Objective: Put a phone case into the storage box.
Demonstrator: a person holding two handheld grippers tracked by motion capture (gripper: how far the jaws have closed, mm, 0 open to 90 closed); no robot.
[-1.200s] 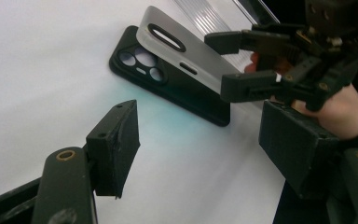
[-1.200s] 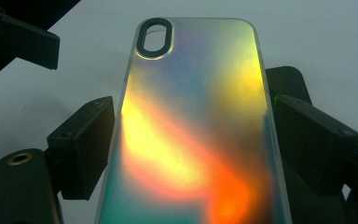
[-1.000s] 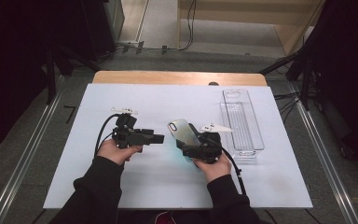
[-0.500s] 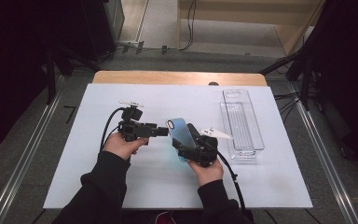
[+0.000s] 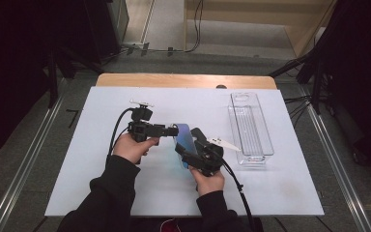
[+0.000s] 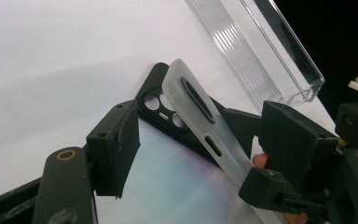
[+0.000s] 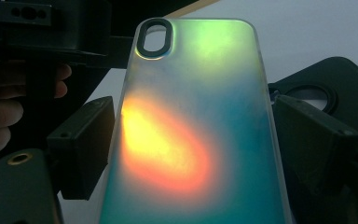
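Right gripper view: iridescent phone case hides the black case behind

— How did the two hands sit?

— Both forearms came in from the bottom in dark sleeves. The left hand held the black left gripper level, its jaws pointing toward the other hand.

— And the other?

— The right hand tilted the black right gripper up and leftward, its jaws partly closed, each pressing on an edge of something held.
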